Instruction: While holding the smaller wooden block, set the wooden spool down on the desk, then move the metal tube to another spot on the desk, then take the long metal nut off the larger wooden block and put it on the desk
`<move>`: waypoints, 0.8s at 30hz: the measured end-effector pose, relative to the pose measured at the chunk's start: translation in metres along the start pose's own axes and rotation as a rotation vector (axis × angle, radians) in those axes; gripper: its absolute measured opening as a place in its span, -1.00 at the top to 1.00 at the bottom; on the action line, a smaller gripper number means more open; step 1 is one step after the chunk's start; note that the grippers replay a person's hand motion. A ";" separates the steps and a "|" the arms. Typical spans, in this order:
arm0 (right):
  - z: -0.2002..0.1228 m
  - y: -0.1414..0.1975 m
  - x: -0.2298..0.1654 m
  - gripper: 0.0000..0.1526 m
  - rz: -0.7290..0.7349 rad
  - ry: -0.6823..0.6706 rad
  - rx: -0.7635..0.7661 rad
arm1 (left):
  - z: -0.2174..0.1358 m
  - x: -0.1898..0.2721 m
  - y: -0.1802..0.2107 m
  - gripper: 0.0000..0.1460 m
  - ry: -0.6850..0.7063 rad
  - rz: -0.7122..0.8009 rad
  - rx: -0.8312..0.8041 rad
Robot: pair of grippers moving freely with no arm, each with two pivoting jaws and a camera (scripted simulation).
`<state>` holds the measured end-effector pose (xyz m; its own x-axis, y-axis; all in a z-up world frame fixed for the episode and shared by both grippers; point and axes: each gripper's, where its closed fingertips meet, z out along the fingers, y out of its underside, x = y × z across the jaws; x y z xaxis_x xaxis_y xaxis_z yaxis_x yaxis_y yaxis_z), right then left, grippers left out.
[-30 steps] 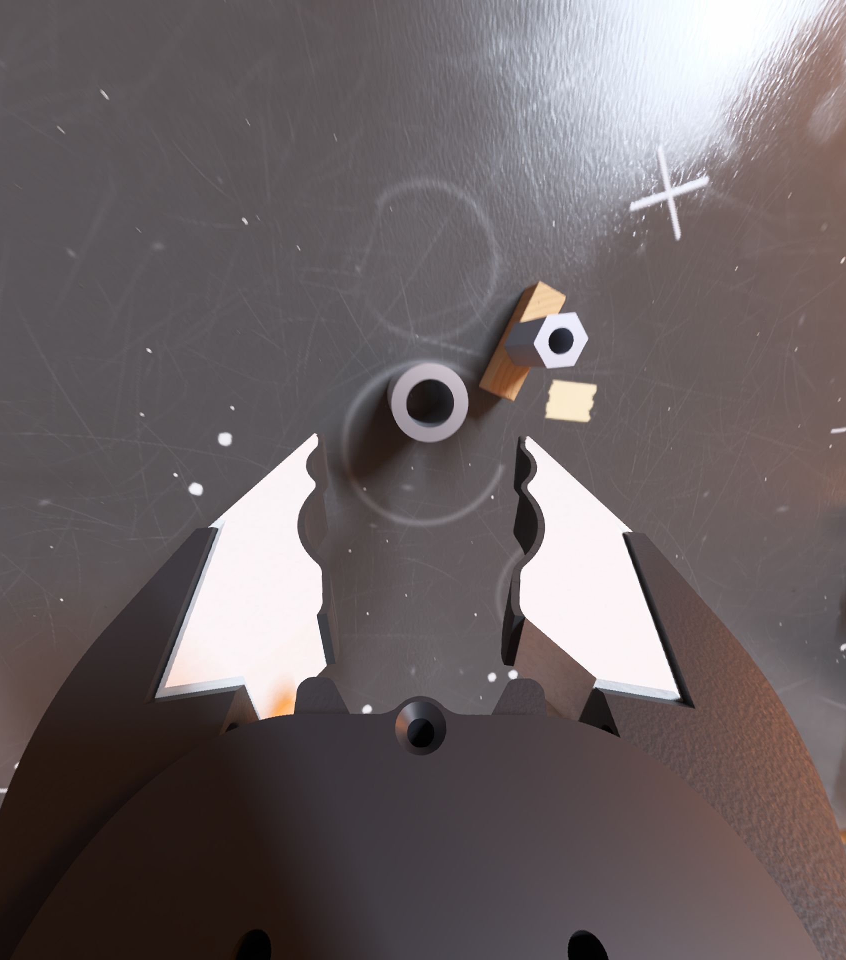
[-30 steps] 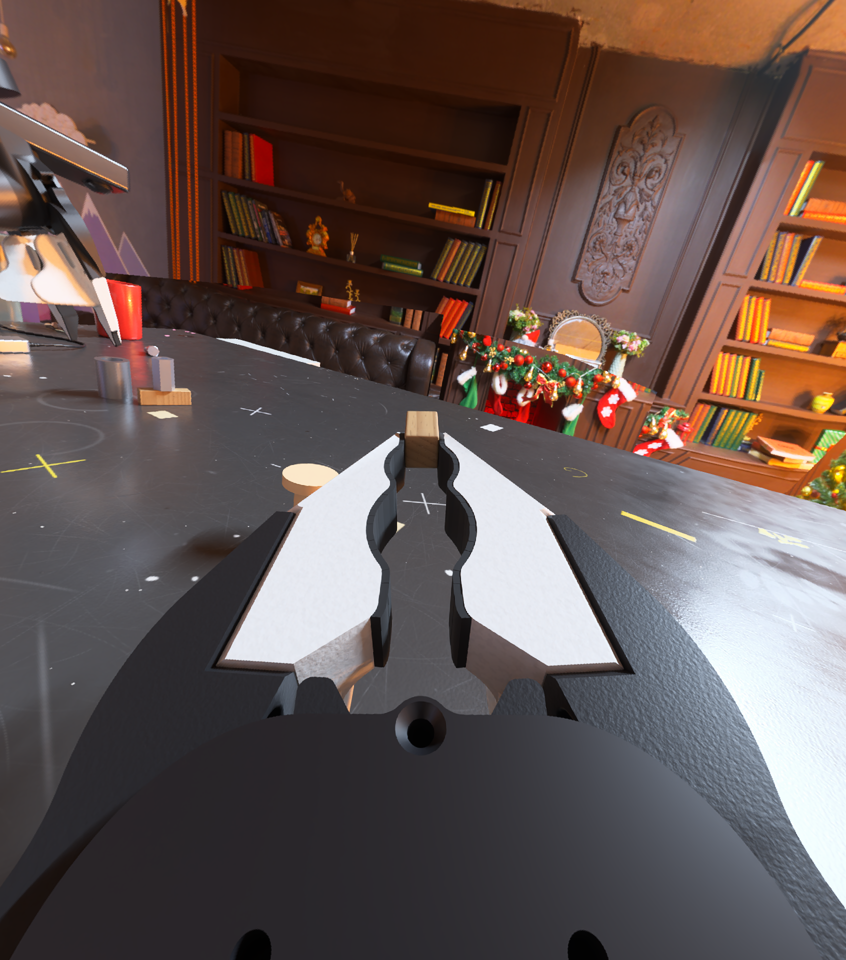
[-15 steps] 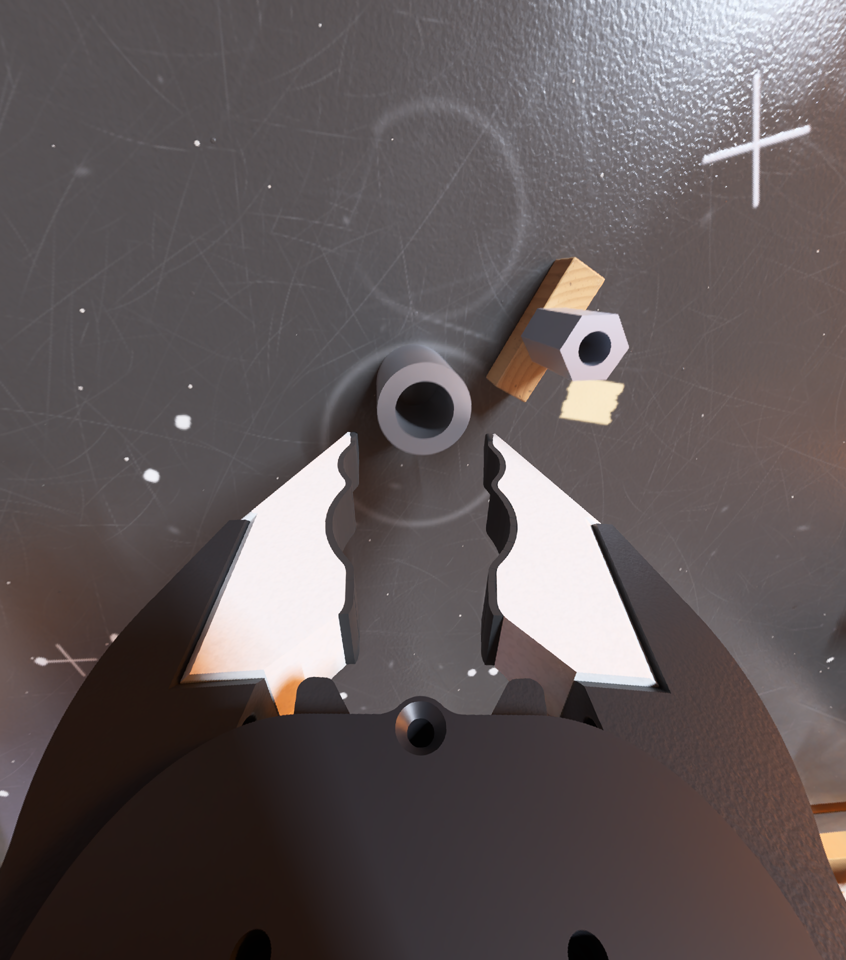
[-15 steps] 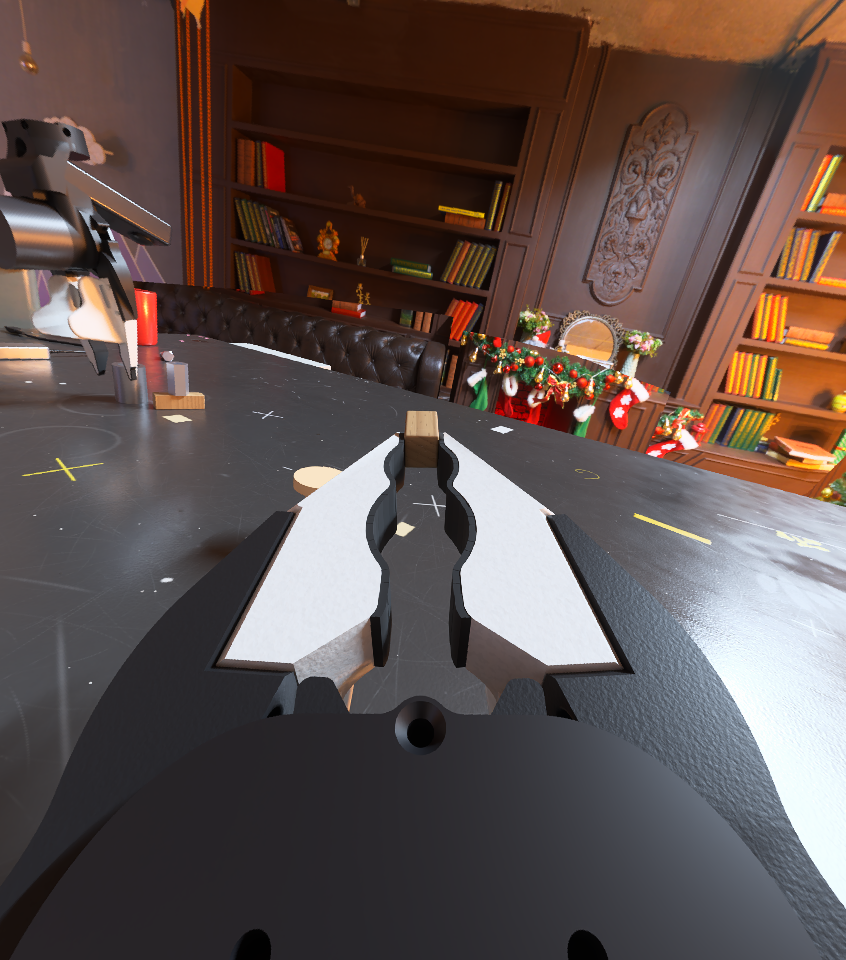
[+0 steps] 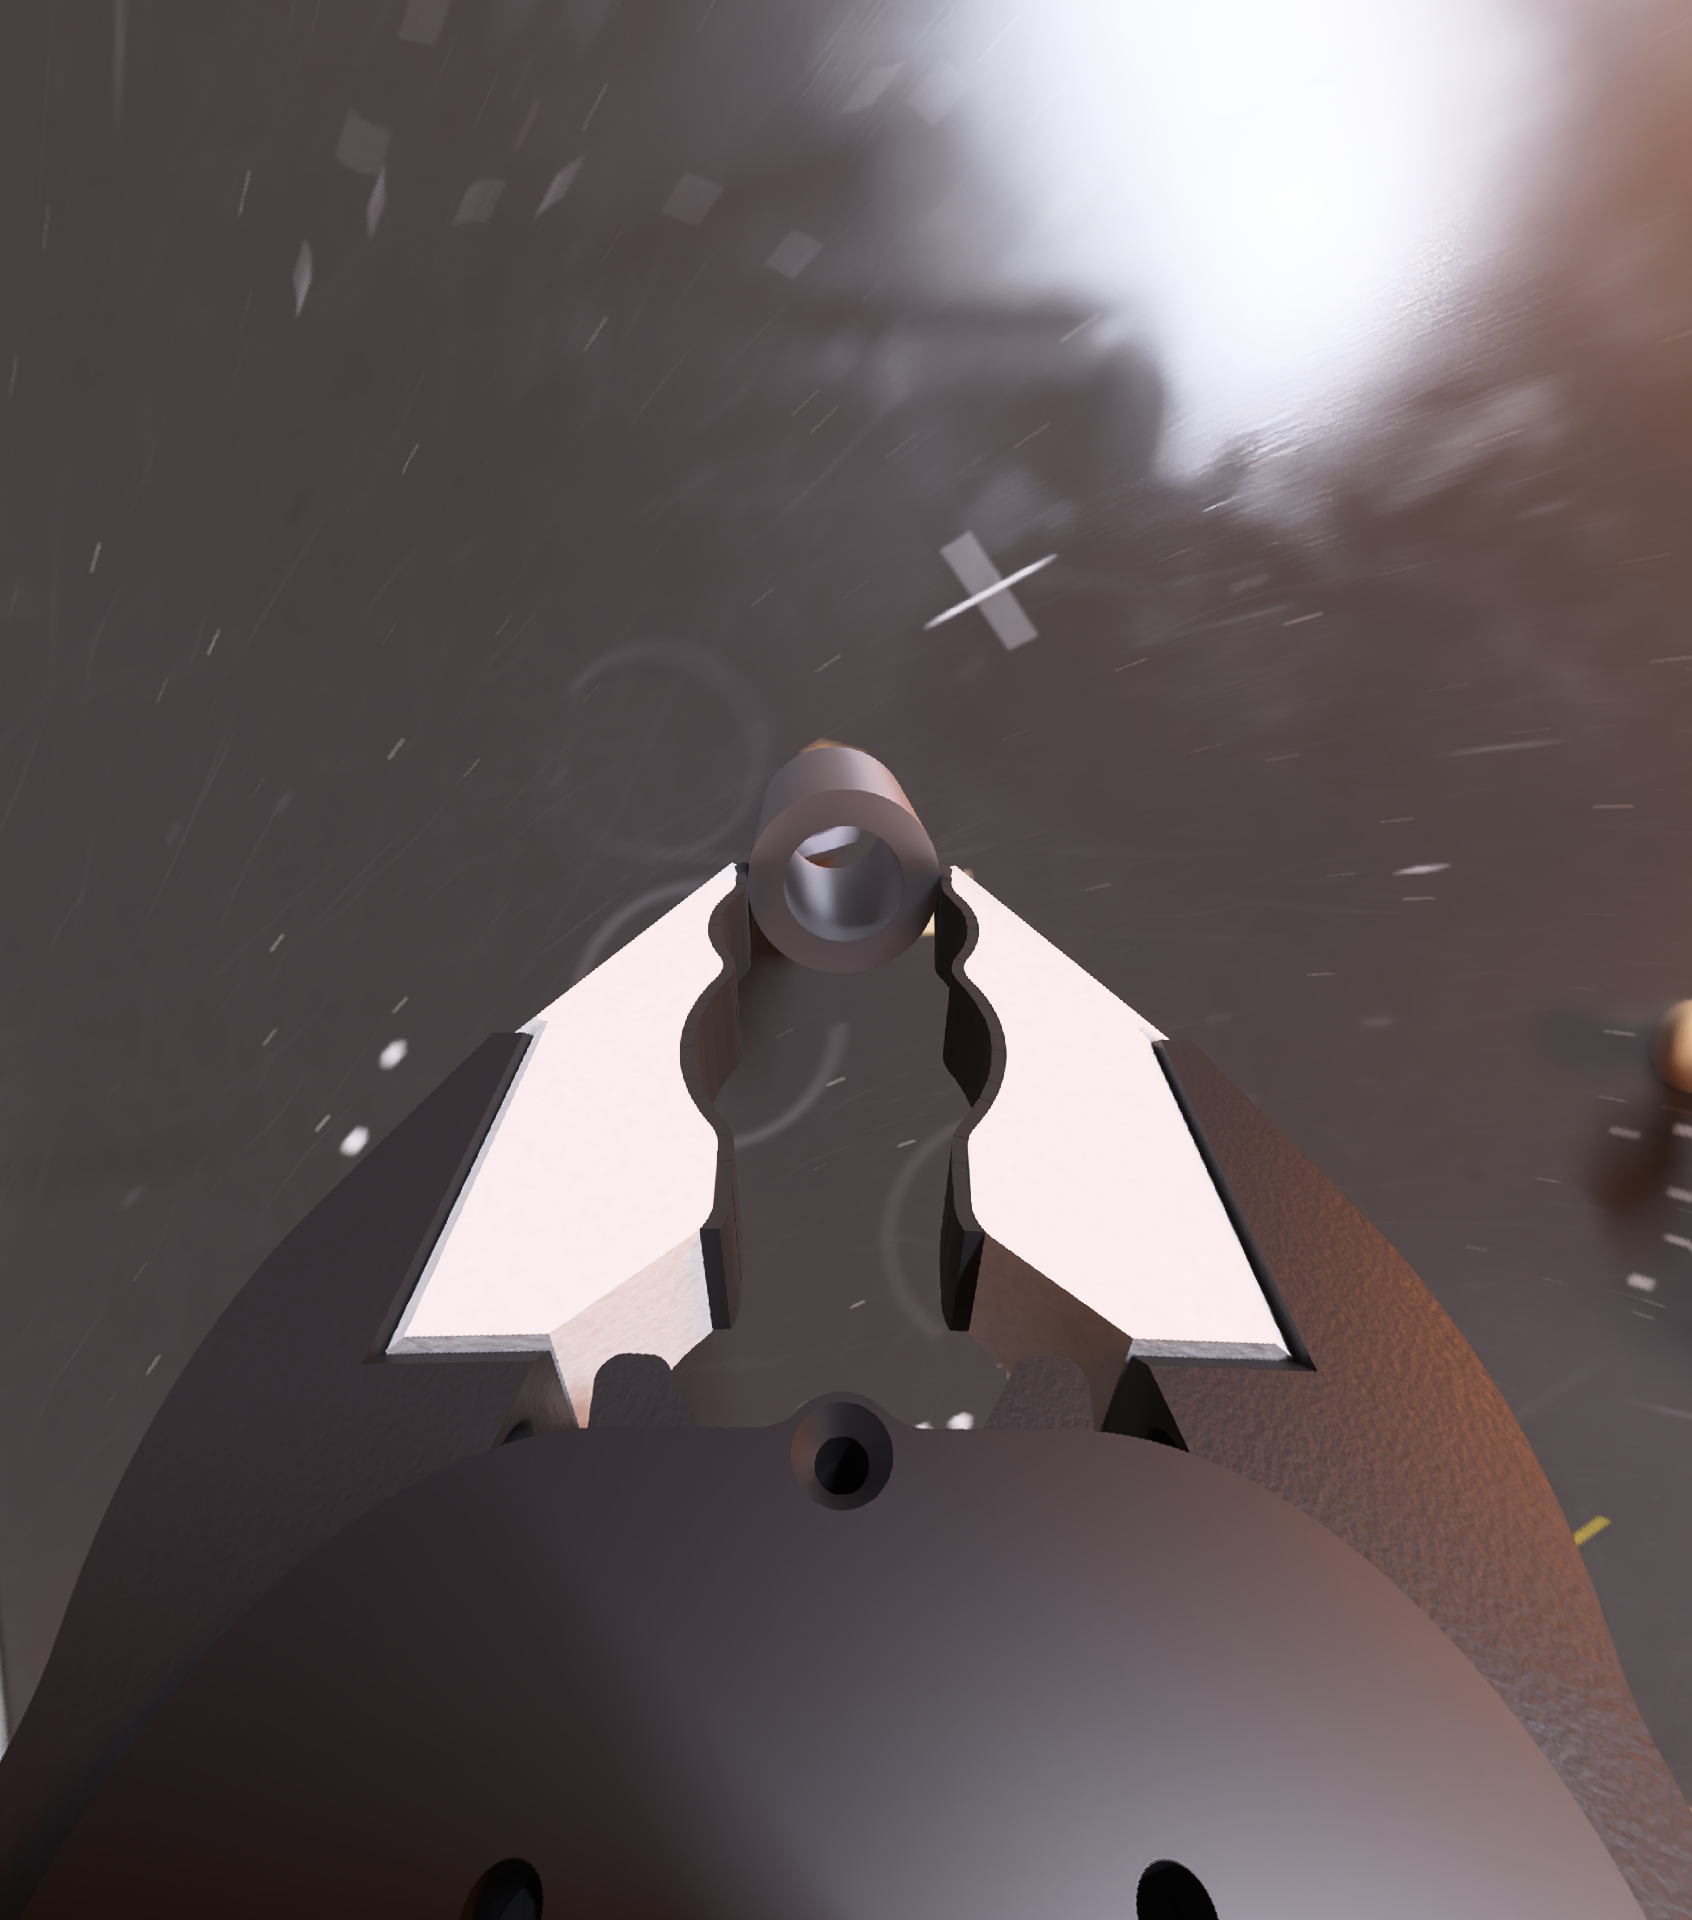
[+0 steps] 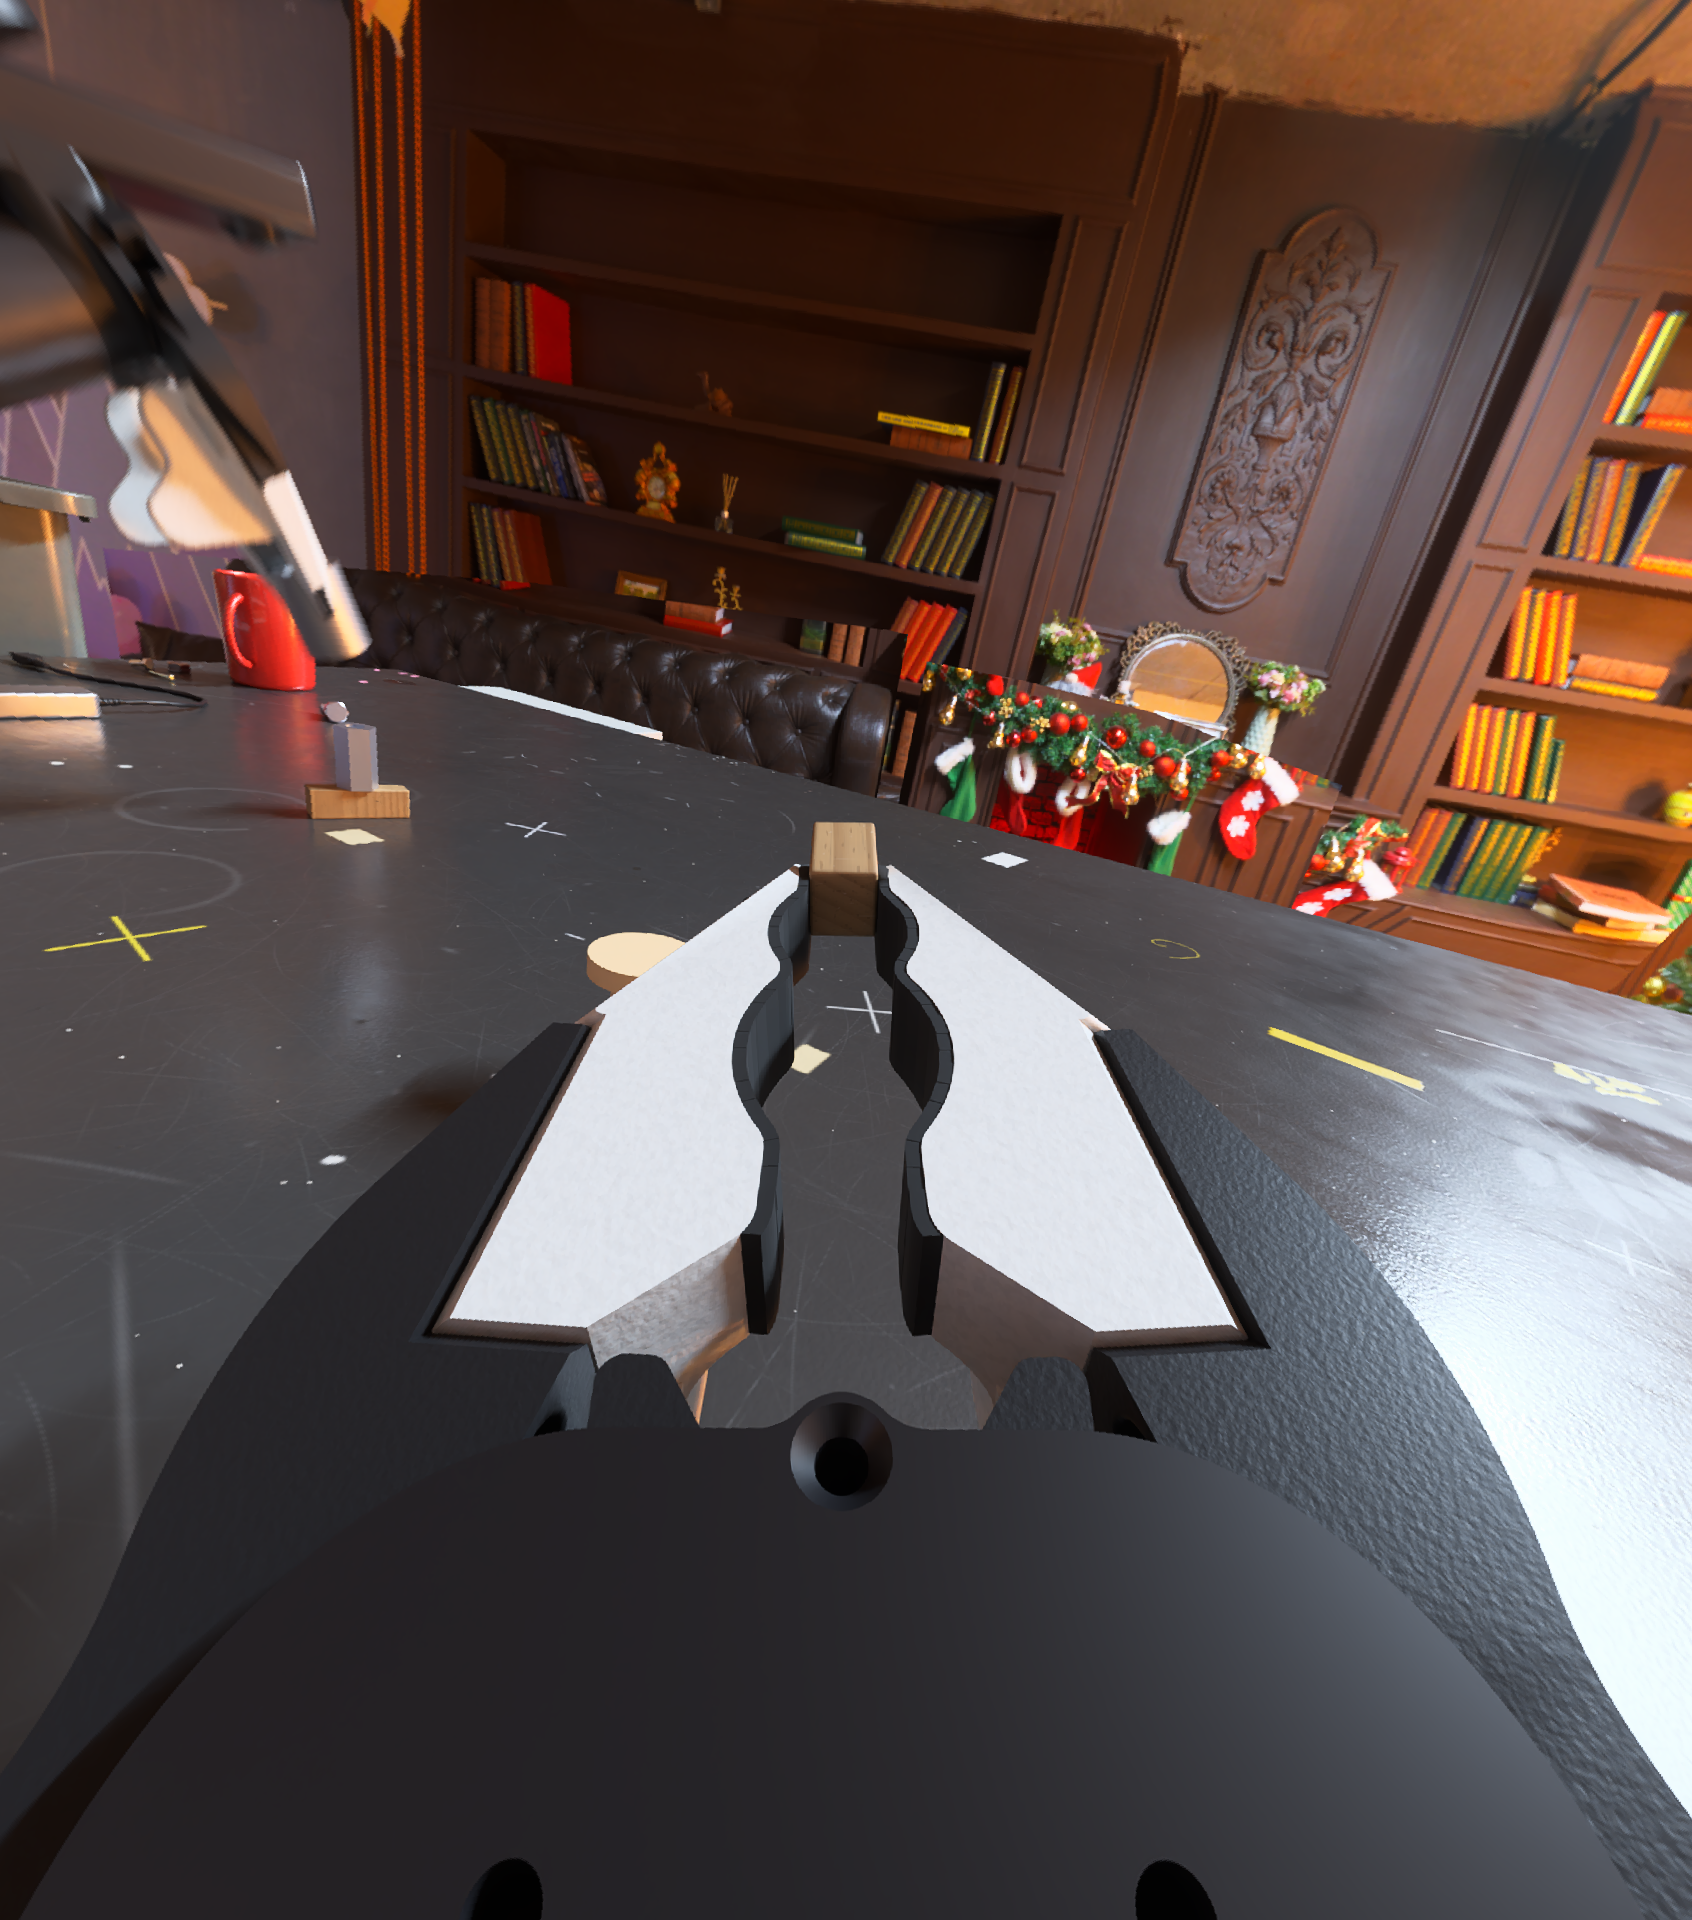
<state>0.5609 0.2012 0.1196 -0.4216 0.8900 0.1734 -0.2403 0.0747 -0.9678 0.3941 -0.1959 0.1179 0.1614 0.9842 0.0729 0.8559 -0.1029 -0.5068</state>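
Left gripper (image 5: 842,904): clamped on the metal tube (image 5: 844,891) at the fingertips – tube held off the desk (image 5: 302,520), bore facing the cam. Bkgd motion-blurred.
Right gripper (image 6: 843,896): fingers pinched on the smaller wooden block (image 6: 843,878), held at the tips above the desk.
Wooden spool (image 6: 629,958): lying on the desk just left of the right gripper's fingers; also at the right edge of the left wrist view.
Long metal nut (image 6: 355,755): upright on the larger wooden block (image 6: 359,801), far left of the desk – under the raised left gripper.
Other: red mug (image 6: 258,644) near the desk's far edge, behind the block.
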 end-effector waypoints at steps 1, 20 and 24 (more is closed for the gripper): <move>0.000 0.000 0.000 0.86 -0.003 0.000 0.000 | -0.014 0.022 -0.010 0.52 0.046 0.036 0.077; -0.008 -0.002 0.035 0.86 -0.052 0.191 -0.011 | 0.039 0.376 0.112 0.52 0.530 0.814 -0.053; -0.008 -0.001 0.035 0.86 -0.054 0.187 -0.014 | 0.049 0.379 0.123 0.52 0.511 0.864 -0.077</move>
<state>0.5533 0.2353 0.1250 -0.2378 0.9526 0.1898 -0.2458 0.1301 -0.9606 0.5360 0.1717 0.0410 0.9179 0.3896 0.0757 0.3723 -0.7791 -0.5044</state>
